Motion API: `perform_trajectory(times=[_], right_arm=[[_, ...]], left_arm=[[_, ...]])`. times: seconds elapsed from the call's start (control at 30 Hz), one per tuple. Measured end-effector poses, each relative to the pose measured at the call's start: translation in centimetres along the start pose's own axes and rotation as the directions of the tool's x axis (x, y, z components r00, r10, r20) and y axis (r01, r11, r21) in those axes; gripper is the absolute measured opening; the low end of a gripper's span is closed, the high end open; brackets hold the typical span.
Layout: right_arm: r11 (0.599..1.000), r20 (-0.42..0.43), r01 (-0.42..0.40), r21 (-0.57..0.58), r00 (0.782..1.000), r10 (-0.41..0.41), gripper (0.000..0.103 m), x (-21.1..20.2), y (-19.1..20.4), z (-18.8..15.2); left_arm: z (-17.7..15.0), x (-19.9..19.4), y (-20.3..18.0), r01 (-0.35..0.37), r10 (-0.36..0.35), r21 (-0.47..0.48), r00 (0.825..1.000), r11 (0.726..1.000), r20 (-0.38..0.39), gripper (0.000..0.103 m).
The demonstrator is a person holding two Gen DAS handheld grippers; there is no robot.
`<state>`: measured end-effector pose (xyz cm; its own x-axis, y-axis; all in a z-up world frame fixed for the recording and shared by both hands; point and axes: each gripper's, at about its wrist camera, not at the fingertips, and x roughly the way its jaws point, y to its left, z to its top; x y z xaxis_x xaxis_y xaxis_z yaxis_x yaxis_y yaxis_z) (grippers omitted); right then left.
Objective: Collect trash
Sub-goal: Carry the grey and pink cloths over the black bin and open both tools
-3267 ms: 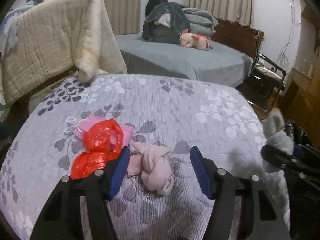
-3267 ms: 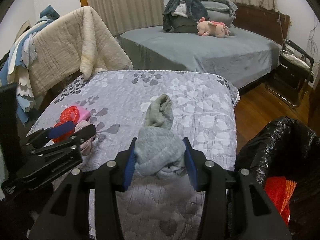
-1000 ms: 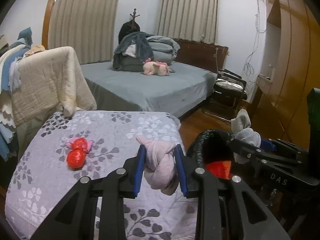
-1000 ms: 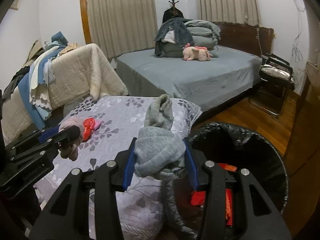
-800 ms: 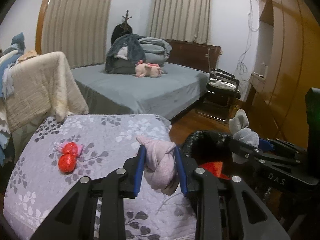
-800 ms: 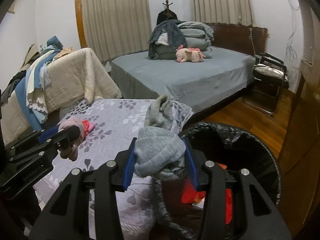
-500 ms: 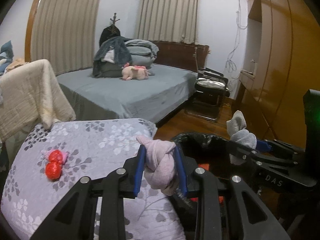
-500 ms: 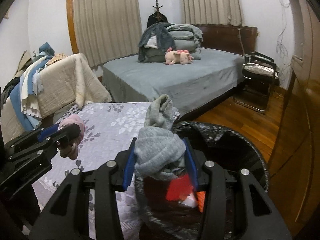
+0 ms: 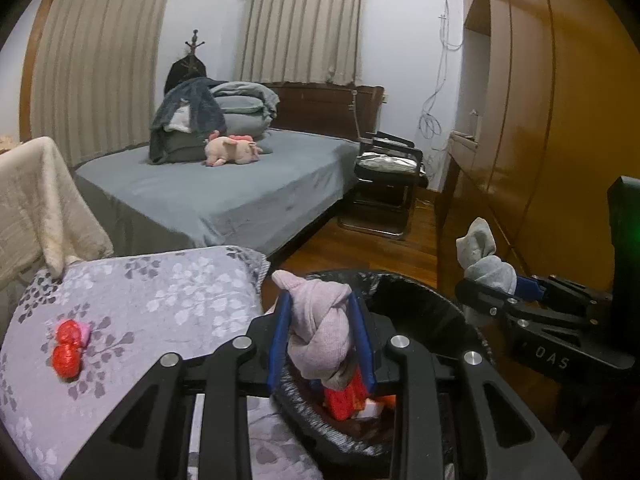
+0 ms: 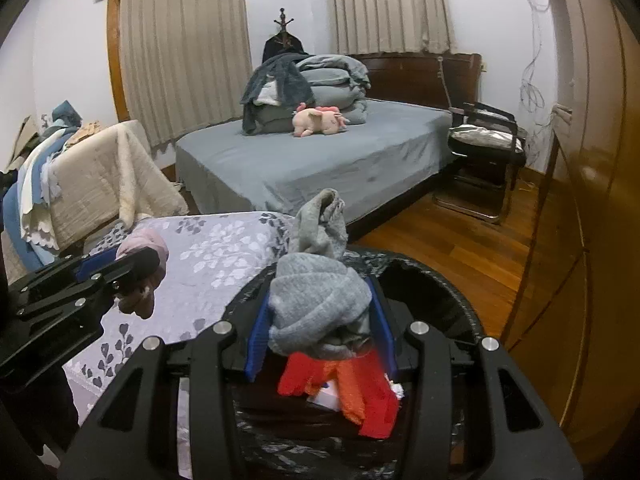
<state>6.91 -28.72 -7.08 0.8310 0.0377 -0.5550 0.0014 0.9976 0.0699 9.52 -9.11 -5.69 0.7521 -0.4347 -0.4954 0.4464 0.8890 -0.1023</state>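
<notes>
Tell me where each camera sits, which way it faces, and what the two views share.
Left wrist: on the left gripper, facing the bin; its fingers clamp the pink sock; the right gripper shows at right.
Right wrist: on the right gripper, above the bin, clamping the grey sock; the left gripper shows at left.
Shared: bin, both socks, grey bed.

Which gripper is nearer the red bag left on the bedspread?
Left. The left gripper, shut on a pink sock, is at the bin's near rim, beside the bedspread with the red bag. The right gripper, holding a grey sock, is over the bin, farther away.
</notes>
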Motion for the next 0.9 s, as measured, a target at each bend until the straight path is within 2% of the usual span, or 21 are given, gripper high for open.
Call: perform_trajectory(times=[0.37,0.67,0.8,0.87,0.9], right_arm=[[0.998,-0.005,0.054,0.021,0.999,-0.054,0.043,0.5,-3.1,-0.4],[0.996,-0.039,0.081,0.041,0.996,-0.080,0.044,3.1,-4.7,-0.8],[0.995,-0.057,0.088,0.053,0.995,-0.085,0.051,4.3,-5.2,-1.2],[0.993,-0.062,0.102,0.051,0.993,-0.099,0.060,4.6,-5.4,-1.2],[0.993,-0.064,0.106,0.054,0.993,-0.103,0.062,4.7,-5.5,-1.2]], left_arm=[[0.6,3.5,-2.5,0.061,-0.060,0.020,0.998,0.998,-0.022,0.030],[0.5,7.5,-3.2,0.076,-0.074,0.032,0.995,0.997,-0.064,0.030],[0.6,8.9,-3.4,0.094,-0.092,0.028,0.992,0.995,-0.085,0.032],[0.6,9.3,-3.3,0.100,-0.098,0.021,0.991,0.995,-0.090,0.038],[0.7,9.3,-3.2,0.103,-0.101,0.017,0.991,0.995,-0.092,0.045]])
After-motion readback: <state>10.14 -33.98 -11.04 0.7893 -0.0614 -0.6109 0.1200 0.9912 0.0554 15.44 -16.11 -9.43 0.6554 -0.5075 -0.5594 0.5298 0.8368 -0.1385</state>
